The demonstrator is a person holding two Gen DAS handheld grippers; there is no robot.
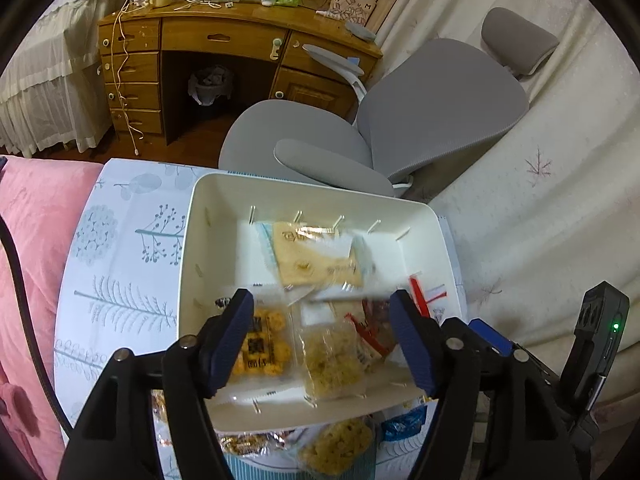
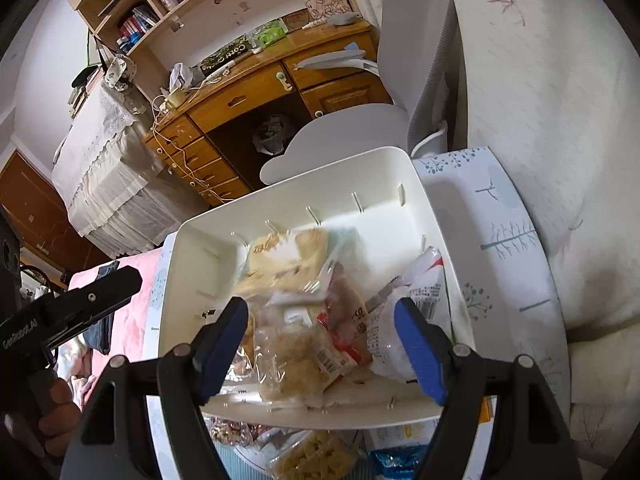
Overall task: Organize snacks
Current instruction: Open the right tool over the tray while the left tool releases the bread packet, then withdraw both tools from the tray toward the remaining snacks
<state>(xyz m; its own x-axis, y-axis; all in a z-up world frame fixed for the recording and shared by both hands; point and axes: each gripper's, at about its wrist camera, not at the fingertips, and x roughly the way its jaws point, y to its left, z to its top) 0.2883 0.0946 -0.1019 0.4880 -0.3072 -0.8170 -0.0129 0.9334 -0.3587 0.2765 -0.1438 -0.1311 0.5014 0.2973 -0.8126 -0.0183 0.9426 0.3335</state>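
White plastic bin (image 1: 192, 240) on the patterned worktop (image 1: 120, 248), already stocked: beige cracker pack (image 1: 316, 256) toward 12 o'clock, yellow puff pack (image 1: 266, 340) at 7, red-striped pack (image 2: 424, 280) at 3. Left tongs (image 1: 320, 344) and right tongs (image 2: 328, 348) both spread, pinching nothing, above the bin. Seemingly well along; loose packs (image 1: 340, 448) outside at 6 o'clock left to load.

This is a home bedroom. At the far side stand a wooden desk (image 1: 240, 36) with drawers and a grey chair (image 1: 400, 120); a pink blanket (image 1: 36, 240) lies near left.
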